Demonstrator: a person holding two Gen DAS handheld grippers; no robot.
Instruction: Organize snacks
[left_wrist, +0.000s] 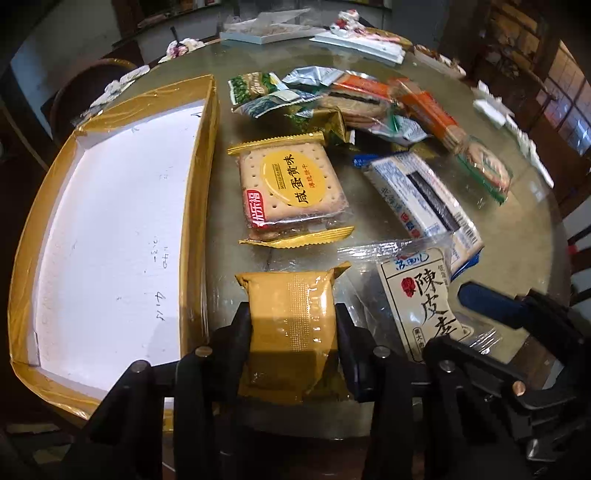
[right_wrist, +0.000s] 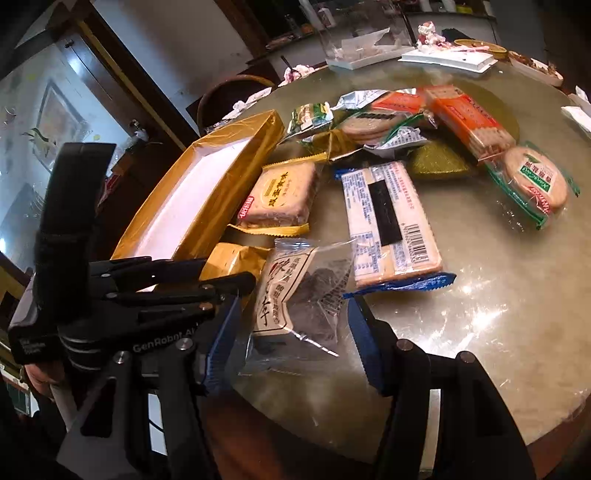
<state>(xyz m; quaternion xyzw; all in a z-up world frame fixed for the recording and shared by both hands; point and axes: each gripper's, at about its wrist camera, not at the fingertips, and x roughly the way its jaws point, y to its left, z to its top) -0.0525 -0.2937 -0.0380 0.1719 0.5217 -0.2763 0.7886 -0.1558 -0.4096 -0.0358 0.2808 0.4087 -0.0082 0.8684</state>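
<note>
Left gripper (left_wrist: 293, 325) pinches the gold packet (left_wrist: 291, 317) beside the gold tray (left_wrist: 207, 184), tray at its nine o'clock. Right gripper (right_wrist: 291, 332) spread around the clear plum bag (right_wrist: 295, 295).

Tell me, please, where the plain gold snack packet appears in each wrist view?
Left wrist view: the gold packet sits bottom centre, clamped between the left gripper fingers.
Right wrist view: gold packet at left of centre, partly hidden behind the left gripper's linkage.
Shared landmark: the gold-rimmed tray beside it.
</note>
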